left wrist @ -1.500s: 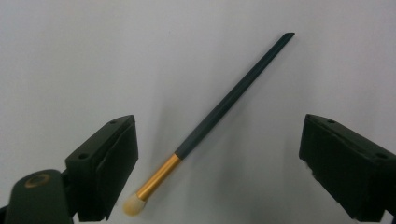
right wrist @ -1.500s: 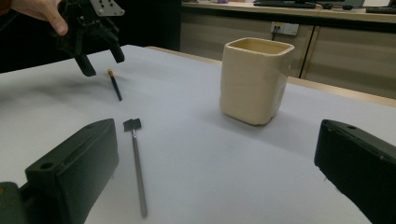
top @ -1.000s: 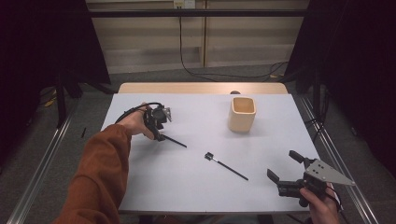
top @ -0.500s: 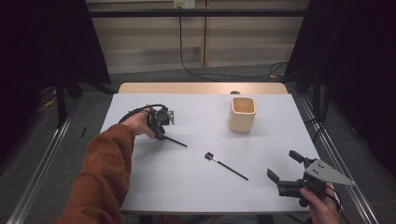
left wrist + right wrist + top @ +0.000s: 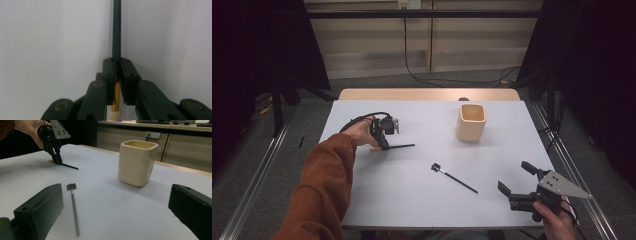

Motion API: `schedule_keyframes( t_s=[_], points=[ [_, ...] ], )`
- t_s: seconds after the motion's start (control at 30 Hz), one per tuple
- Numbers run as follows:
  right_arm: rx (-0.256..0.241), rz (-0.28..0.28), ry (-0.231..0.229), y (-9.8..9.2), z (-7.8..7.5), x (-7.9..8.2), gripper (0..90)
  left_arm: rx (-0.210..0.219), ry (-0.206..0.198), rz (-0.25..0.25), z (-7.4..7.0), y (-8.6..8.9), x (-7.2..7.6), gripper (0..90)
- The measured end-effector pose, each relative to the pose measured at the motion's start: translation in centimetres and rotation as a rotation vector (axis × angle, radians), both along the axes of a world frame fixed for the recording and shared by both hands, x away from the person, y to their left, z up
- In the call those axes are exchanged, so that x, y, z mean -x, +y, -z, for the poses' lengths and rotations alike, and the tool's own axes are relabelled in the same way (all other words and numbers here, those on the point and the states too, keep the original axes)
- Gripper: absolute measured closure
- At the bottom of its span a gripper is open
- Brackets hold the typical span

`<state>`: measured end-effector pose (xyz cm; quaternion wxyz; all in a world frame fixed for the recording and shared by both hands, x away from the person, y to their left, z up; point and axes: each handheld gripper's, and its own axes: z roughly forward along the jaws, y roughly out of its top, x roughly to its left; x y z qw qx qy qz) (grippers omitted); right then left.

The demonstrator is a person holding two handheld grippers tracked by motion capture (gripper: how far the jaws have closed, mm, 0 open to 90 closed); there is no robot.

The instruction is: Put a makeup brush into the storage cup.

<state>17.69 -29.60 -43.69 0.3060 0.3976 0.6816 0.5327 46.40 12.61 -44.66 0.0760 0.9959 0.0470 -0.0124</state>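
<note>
Since the left gripper (image 5: pixel 382 137) is already clamped on the dark brush (image 5: pixel 399 146) near the table's (image 5: pixel 412 200) left edge, that brush's long axis runs out from the jaws toward the right, low over the surface; the cream cup (image 5: pixel 471 122) stands well apart, toward the far right corner. Between them lies a second thin tool (image 5: pixel 454 178), slanting toward the near right corner; the right gripper (image 5: pixel 517 192), jaws apart and empty, is much the nearer to it.
</note>
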Motion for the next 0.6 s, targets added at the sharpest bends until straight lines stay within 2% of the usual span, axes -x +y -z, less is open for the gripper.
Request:
schedule_keyframes(
  t_s=[0.17,0.23,0.37,0.4,0.47,0.5,0.53,0.57,0.6],
  points=[
    [-0.001,0.002,0.0,0.0,0.0,0.0,0.0,-0.012,0.008,-0.034,-0.1,-0.1,-0.1,83.5],
    [-0.001,0.002,0.0,0.0,0.0,0.0,0.0,0.005,0.017,-0.064,-0.1,0.1,-0.1,83.5],
    [0.002,-0.002,0.0,0.0,0.0,0.0,0.0,0.023,0.035,-0.091,-0.2,0.5,-0.3,83.5],
    [-0.002,0.0,-0.001,0.0,0.0,0.0,0.0,0.012,0.035,-0.078,-0.3,0.6,-0.4,83.5],
    [-0.002,0.001,0.001,0.0,0.0,0.0,0.0,0.043,0.038,-0.103,-0.8,0.7,-0.2,83.5],
    [-0.001,0.0,0.0,0.0,0.0,0.0,0.0,0.052,0.042,-0.101,-1.0,0.8,-0.3,83.5],
    [0.001,-0.003,0.0,0.0,0.0,0.0,0.0,0.075,0.029,-0.112,-1.4,0.8,-0.1,83.5],
    [0.002,-0.004,0.0,0.0,0.0,0.0,0.0,0.075,0.029,-0.112,-1.4,0.8,-0.1,83.5],
    [0.002,-0.004,0.0,0.0,0.0,0.0,0.0,0.077,0.048,-0.113,-1.6,0.8,-0.2,83.5]
  ],
)
